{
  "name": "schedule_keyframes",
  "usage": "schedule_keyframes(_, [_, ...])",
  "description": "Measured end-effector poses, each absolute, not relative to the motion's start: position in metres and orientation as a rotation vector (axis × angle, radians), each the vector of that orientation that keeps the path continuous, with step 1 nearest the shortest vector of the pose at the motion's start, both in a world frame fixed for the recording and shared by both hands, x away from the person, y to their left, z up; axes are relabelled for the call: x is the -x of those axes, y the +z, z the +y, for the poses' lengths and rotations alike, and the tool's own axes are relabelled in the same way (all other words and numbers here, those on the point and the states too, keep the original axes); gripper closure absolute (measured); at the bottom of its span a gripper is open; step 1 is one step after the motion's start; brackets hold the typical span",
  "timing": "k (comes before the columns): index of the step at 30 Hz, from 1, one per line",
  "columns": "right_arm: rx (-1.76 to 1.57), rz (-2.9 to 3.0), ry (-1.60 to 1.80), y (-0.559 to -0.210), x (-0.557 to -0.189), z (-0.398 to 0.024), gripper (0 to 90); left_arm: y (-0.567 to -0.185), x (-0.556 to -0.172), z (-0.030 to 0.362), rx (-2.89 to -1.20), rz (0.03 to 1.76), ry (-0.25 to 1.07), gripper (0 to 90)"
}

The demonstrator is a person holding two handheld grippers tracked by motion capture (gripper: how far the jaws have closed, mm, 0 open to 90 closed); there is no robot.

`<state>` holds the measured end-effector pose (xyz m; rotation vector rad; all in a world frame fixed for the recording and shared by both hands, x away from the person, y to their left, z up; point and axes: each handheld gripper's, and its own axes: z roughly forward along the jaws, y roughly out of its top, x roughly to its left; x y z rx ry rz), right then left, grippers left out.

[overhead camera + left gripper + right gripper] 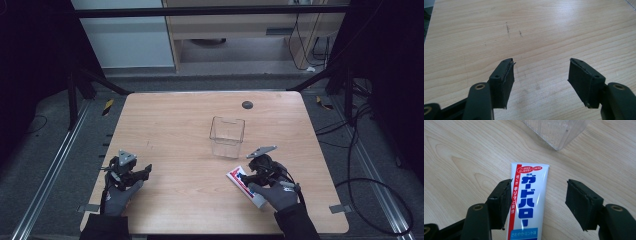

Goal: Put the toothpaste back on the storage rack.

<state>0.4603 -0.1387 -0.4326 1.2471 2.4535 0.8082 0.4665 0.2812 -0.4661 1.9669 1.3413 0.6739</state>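
With the right gripper (pixel 537 203) spread wide around the toothpaste tube (pixel 529 202), which lies flat on the table (pixel 175 125) just in front of the clear plastic box (pixel 227 136), the sound approach is to centre the tube between the jaws, as it sits closer to one pad, then close squarely across its width. The box stands near the flat end of the tube and could be knocked during a lift; the left gripper (pixel 541 82) rests well apart, spread and empty.
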Motion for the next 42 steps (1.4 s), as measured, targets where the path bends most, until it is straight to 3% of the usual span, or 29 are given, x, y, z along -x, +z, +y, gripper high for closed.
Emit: schedule_keyframes(42, [-1.294,2.588,0.647,-0.47,-0.478,-0.118,35.3,-0.467,-0.467,0.28,-1.979,1.339,0.669,36.3])
